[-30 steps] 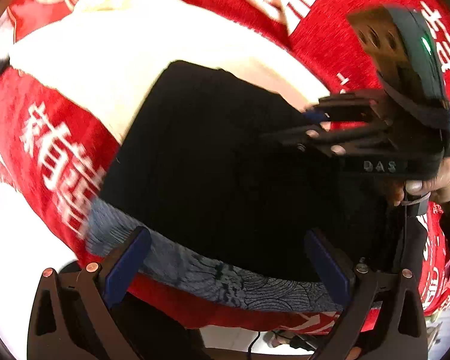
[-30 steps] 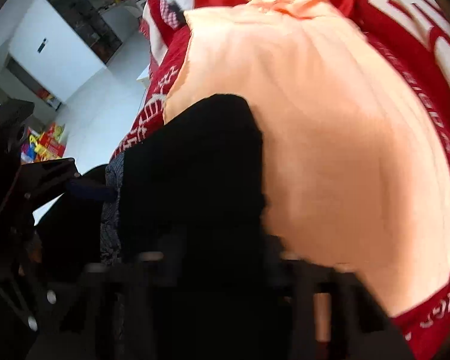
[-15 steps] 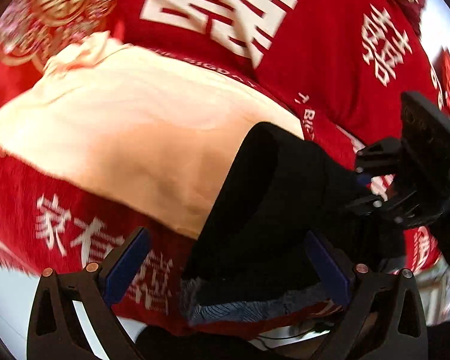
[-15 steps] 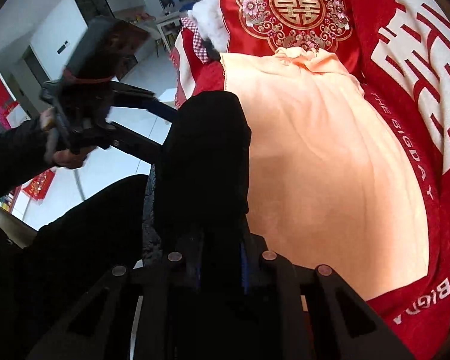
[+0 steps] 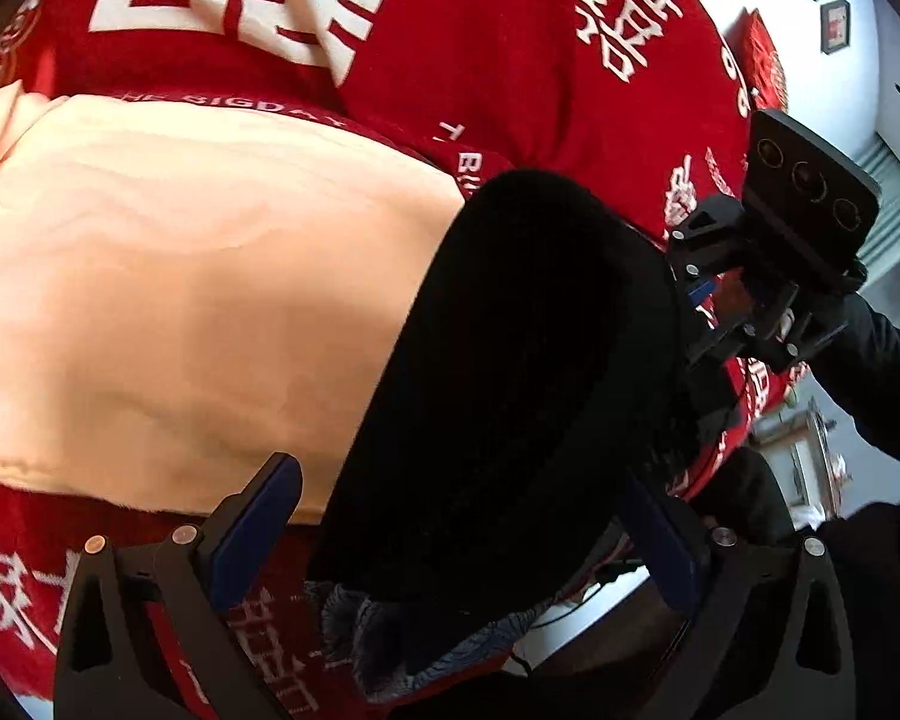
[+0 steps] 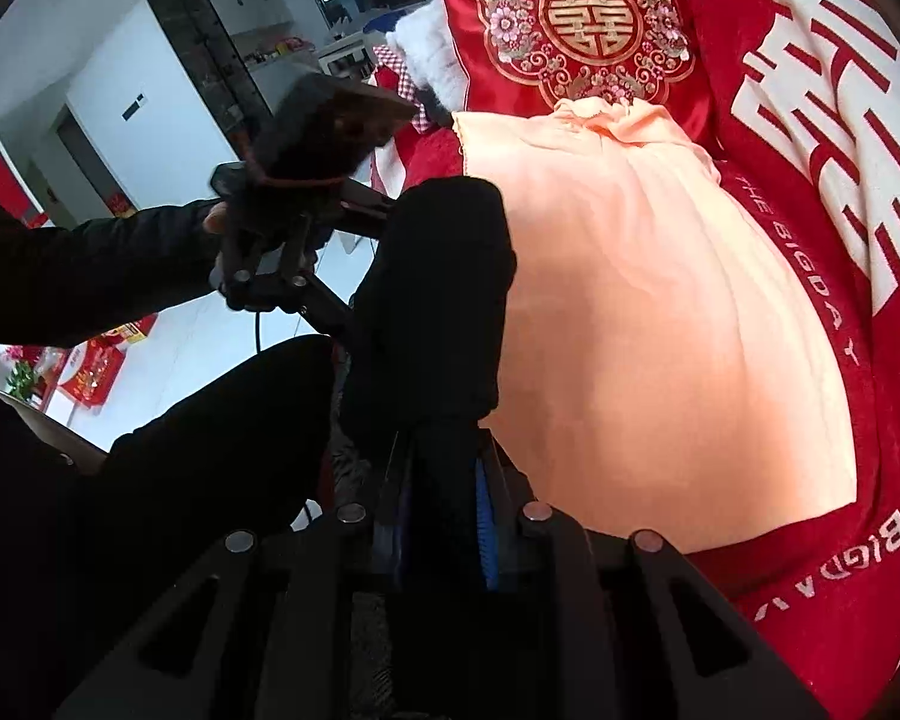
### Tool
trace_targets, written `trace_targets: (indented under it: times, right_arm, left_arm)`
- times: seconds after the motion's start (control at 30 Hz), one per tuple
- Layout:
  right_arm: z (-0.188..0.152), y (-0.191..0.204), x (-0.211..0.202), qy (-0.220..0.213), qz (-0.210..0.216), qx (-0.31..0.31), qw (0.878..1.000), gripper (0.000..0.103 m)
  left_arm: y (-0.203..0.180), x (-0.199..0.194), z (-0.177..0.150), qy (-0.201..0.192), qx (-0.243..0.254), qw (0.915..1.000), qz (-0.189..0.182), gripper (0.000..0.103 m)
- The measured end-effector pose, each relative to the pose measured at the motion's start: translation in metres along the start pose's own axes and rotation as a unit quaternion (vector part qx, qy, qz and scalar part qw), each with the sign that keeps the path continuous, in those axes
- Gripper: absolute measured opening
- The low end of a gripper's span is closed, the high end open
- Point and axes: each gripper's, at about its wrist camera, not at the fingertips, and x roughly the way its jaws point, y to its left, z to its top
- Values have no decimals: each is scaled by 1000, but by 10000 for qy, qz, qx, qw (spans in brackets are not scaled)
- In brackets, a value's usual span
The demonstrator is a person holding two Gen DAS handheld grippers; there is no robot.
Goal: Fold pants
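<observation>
Pants (image 5: 510, 390), clamped in right tongs (image 6: 444, 516), have risen off the bed (image 5: 510, 60) edge; left tongs (image 5: 450, 540) wide, refold pending.

Left wrist view: I look steeply down along my left gripper (image 5: 456, 534), close over the black fabric pants (image 5: 510, 390), with my right gripper (image 5: 699, 300) at the right edge. Right wrist view: I face down along my right gripper (image 6: 444, 510), equally close. Shared ground: the pants (image 6: 438, 294), the peach fleece blanket (image 5: 180, 300) (image 6: 660, 330), the red bedcover with white characters (image 5: 480, 60) (image 6: 840, 180).
</observation>
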Motion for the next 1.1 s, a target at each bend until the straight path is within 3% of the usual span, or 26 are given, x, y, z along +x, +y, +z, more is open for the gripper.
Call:
trace_targets:
  times: [0.13, 0.23, 0.27, 0.3, 0.33, 0.43, 0.5, 0.57, 0.6, 0.63, 0.7, 0.77, 0.87, 0.93, 1.0, 1.1]
  right_arm:
    - [4, -6, 8, 18, 89, 48, 9999, 20]
    - [13, -12, 15, 96, 23, 63, 9999, 20]
    - [13, -13, 15, 114, 2, 68, 9999, 20]
    - [14, -13, 15, 137, -48, 83, 9999, 20]
    - [14, -14, 13, 141, -124, 108, 9998, 20]
    - [10, -24, -5, -82, -544, 623, 9965, 23]
    - [0, -26, -33, -489, -788, 1108, 9895, 27]
    - [-15, -13, -51, -571, -1303, 1239, 9820, 39]
    - [-27, -3, -54, -489, -1490, 1286, 9792, 50]
    - [-41, 9, -53, -449, -1500, 1336, 9786, 59]
    - [-66, 25, -38, -293, -1313, 1466, 9800, 67]
    - [-85, 29, -7, 217, -1458, 1453, 9783, 67]
    - [-109, 11, 44, 936, -1531, 1725, 9685, 67]
    - [-106, 13, 52, 766, -1654, 1428, 9728, 68]
    - [-99, 12, 44, 805, -1579, 1717, 9691, 68]
    - [-102, 34, -5, 55, -1699, 1739, 9700, 68]
  left_arm:
    - [-5, 5, 9, 58, 69, 9974, -714, 103]
    - [-13, 27, 12, 377, 178, 9975, -578, 103]
    - [-17, 31, 12, 368, 227, 9980, -455, 95]
    - [-19, 33, 11, 360, 251, 9985, -314, 79]
    - [-21, 34, 10, 395, 200, 9988, -225, 54]
    - [-20, 29, 7, 313, -319, 9990, 73, 37]
    - [-24, 29, 2, 376, -543, 9966, 484, 37]
    - [-37, 29, -1, 321, -672, 9950, 663, 37]
    - [-46, 28, -1, 291, -630, 9943, 804, 37]
    - [-57, 27, -1, 279, -538, 9930, 1014, 37]
    - [-78, 29, 2, 242, -266, 9899, 1373, 37]
    - [-92, 35, 6, 331, 6, 9840, 1748, 37]
    - [-97, 36, 13, 507, -210, 9828, 1765, 35]
    - [-96, 33, 17, 611, -457, 9818, 1741, 34]
    - [-107, 32, 21, 666, -551, 9799, 1795, 32]
    - [-123, 24, 22, 666, -537, 9809, 1747, 30]
